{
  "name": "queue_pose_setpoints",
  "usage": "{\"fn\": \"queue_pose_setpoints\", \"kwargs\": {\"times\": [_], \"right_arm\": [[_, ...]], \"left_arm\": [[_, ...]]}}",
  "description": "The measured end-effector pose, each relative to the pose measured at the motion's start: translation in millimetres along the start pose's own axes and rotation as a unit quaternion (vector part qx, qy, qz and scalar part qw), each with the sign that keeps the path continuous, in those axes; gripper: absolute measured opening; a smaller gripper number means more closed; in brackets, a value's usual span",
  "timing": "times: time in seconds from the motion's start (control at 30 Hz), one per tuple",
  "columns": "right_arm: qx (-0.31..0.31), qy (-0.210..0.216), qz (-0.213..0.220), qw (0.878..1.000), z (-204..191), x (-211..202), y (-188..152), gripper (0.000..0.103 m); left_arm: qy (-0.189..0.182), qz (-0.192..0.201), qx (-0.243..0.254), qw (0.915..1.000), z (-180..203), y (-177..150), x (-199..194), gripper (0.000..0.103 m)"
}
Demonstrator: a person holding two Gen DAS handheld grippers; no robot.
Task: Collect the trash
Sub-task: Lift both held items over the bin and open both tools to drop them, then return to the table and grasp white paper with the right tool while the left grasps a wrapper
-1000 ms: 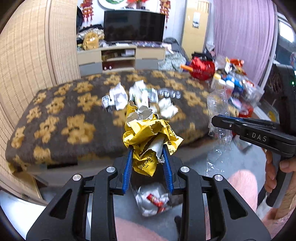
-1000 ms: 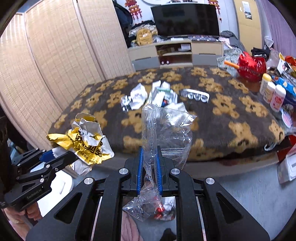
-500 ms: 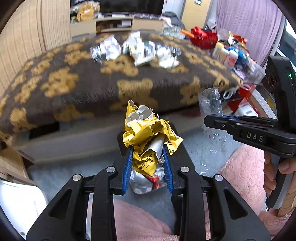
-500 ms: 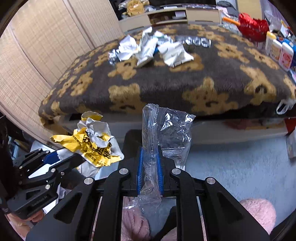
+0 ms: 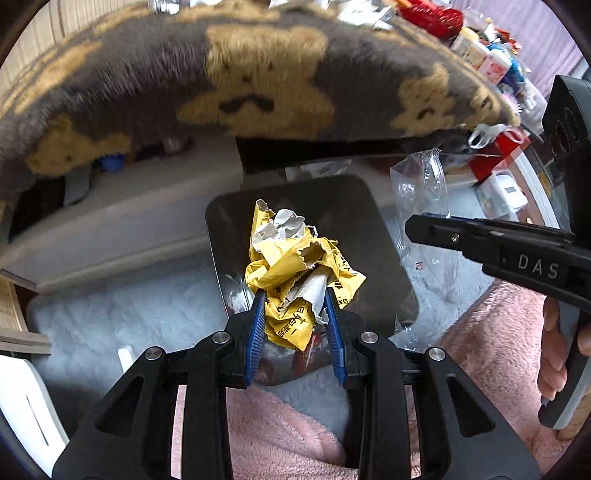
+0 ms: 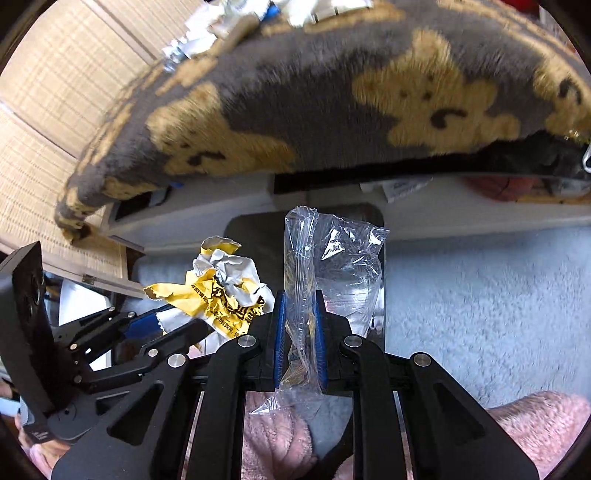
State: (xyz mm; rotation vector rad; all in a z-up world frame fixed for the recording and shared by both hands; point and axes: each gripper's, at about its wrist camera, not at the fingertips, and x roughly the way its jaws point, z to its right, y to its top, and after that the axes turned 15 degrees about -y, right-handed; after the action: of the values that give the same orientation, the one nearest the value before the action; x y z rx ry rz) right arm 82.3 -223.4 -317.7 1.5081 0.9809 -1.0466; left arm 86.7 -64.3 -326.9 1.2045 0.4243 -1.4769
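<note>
Left gripper (image 5: 295,314): jaws clamped on a crumpled yellow wrapper (image 5: 295,273), its silver lining showing at the top; the wad stands up between the blue pads, poised directly over the dark bin (image 5: 354,206)

Right gripper (image 6: 299,328): jaws closed on a clear plastic bag (image 6: 332,266); the bag rises above the fingertips and trails below them toward the pink fleece (image 6: 273,435); it hangs above the bin's far side, just right of the left gripper's load

Bin: open-topped, on the pale shaggy rug (image 5: 122,306) straight ahead of both tools; silver and red scraps (image 5: 310,350) already lie inside, seen just beneath the left gripper's pads

Done so far: judging by those scraps, at least one earlier load has gone in; two more pieces are lifted and brought to the drop point

Left to do: neither piece is released yet; both sets of jaws need to open over the bin; more litter (image 5: 354,13), foil and paper, sits on top of the bear-print blanket (image 5: 236,74), up and beyond the tips of both tools, well apart from the bin

Progress: partway, by this evidence; several trips appear to remain

Risk: the light plastic bag may cling to the pads or drift past the rim
</note>
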Motion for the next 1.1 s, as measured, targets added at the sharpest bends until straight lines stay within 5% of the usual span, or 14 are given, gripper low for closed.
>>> {"fn": "queue_pose_setpoints", "kwargs": {"times": [0.3, 0.47, 0.6, 0.73, 0.93, 1.1], "right_arm": [[-0.004, -0.016, -0.029, 0.999, -6.9, 31.1, 13.2, 0.021], [0.008, -0.008, -0.028, 1.0, -7.6, 29.1, 18.7, 0.039], [0.007, -0.012, -0.013, 1.0, -10.0, 19.1, 20.1, 0.048], [0.014, -0.023, 0.016, 1.0, -6.6, 0.1, 17.9, 0.072], [0.031, -0.035, 0.055, 0.997, 7.3, -32.1, 10.8, 0.094], [0.049, -0.038, 0.075, 0.995, 24.7, -53.8, 7.3, 0.096]], "left_arm": [[-0.009, -0.02, -0.02, 0.9996, -17.2, 9.1, 25.8, 0.035], [-0.015, -0.016, -0.026, 0.9994, -21.1, 11.1, 24.1, 0.036], [-0.006, -0.004, -0.022, 0.9997, -20.3, 9.5, 9.8, 0.05], [0.01, 0.019, -0.015, 0.9997, -13.7, 5.6, -12.4, 0.072], [0.024, 0.051, 0.004, 0.9984, 2.0, -1.6, -43.3, 0.092], [0.044, 0.065, 0.022, 0.9967, 15.6, -6.9, -68.9, 0.095]]}}
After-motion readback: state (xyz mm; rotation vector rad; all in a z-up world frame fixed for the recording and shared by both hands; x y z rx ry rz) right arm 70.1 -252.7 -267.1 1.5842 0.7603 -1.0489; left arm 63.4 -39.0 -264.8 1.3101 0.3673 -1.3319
